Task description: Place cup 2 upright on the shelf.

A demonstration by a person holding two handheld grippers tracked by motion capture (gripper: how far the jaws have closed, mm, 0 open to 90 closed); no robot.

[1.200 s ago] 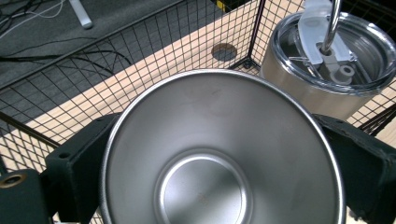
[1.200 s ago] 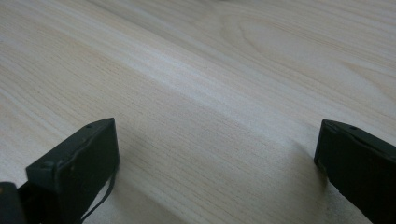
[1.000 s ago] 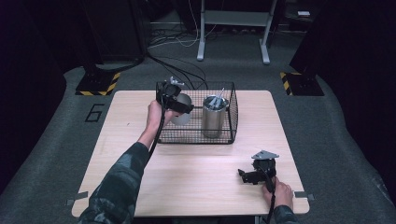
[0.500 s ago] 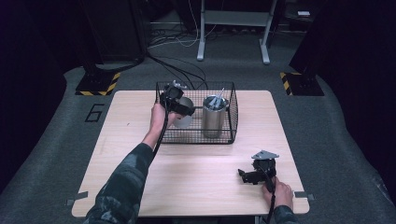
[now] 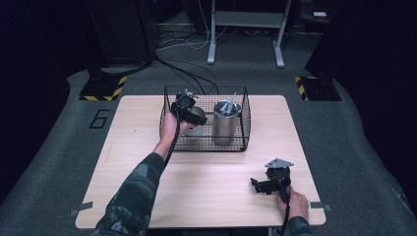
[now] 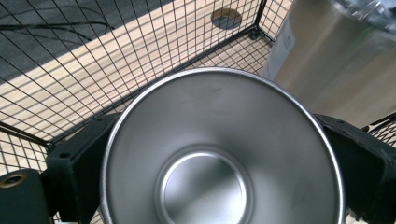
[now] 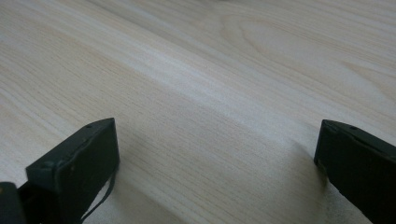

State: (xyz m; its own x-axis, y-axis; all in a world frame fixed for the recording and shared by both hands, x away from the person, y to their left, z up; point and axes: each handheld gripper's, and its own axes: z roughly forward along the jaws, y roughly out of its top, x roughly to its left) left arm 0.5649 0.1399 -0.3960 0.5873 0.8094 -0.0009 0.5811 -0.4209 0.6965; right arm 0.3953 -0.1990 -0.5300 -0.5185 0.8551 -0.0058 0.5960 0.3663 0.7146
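Observation:
A black wire basket (image 5: pixel 243 118) stands on the far middle of the wooden table (image 5: pixel 123 162). Inside its left half my left gripper (image 5: pixel 193 116) is shut on a steel cup (image 5: pixel 196 123). In the left gripper view the steel cup (image 6: pixel 222 149) shows its open mouth between the two black jaws. A taller steel tumbler (image 5: pixel 225 123) with a lid and straw stands in the basket's right half; the tumbler (image 6: pixel 336 60) is just beyond the cup. My right gripper (image 5: pixel 256 185) rests low on the table's near right, open, with bare wood between its jaws (image 7: pixel 215 154).
Cables (image 5: pixel 187 54) run across the grey floor beyond the table. A metal stand (image 5: pixel 246 29) rises behind it. Yellow-black striped plates (image 5: pixel 103 88) lie at both far corners. A round hole (image 6: pixel 226 17) in the tabletop shows past the basket wall.
My left gripper has carried the steel cup a little lower and deeper into the basket's left half. The right gripper has stayed put.

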